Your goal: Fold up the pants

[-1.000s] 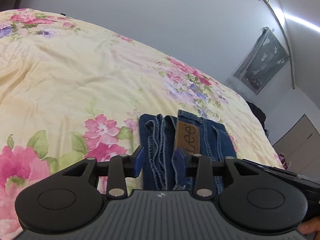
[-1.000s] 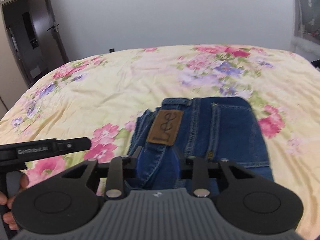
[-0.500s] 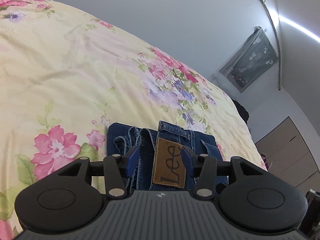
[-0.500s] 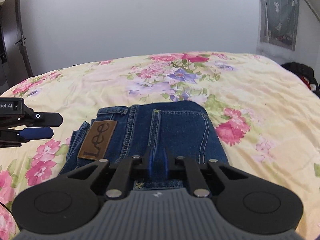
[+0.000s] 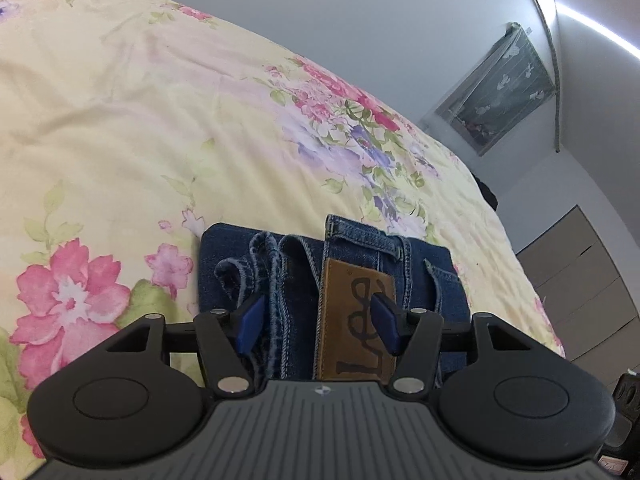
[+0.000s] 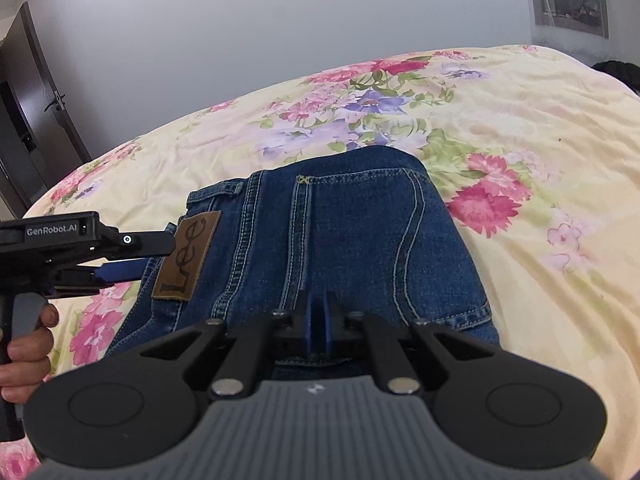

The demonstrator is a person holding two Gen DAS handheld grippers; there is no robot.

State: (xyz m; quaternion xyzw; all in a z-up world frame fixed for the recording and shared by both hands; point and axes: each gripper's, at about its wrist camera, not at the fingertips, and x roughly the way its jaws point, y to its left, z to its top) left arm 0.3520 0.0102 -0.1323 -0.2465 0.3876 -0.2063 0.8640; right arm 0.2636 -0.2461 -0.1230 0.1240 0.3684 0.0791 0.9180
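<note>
Folded dark-blue denim pants (image 6: 328, 240) lie mid-bed on the floral yellow bedspread (image 6: 540, 128). Left gripper (image 5: 318, 322), fingers apart, straddles their waistband edge; right gripper (image 6: 318, 322), fingers together, sits over the near edge.

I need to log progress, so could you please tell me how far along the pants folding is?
Mostly done: the jeans lie in a compact folded bundle on the floral bedspread. In hand: left hand-held gripper open around the waistband; right hand-held gripper shut. Left: perhaps tidying.

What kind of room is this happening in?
Most likely a home bedroom: folded jeans lie on a bed with a floral bedspread, a door at one side and a curtained window in the wall.
</note>
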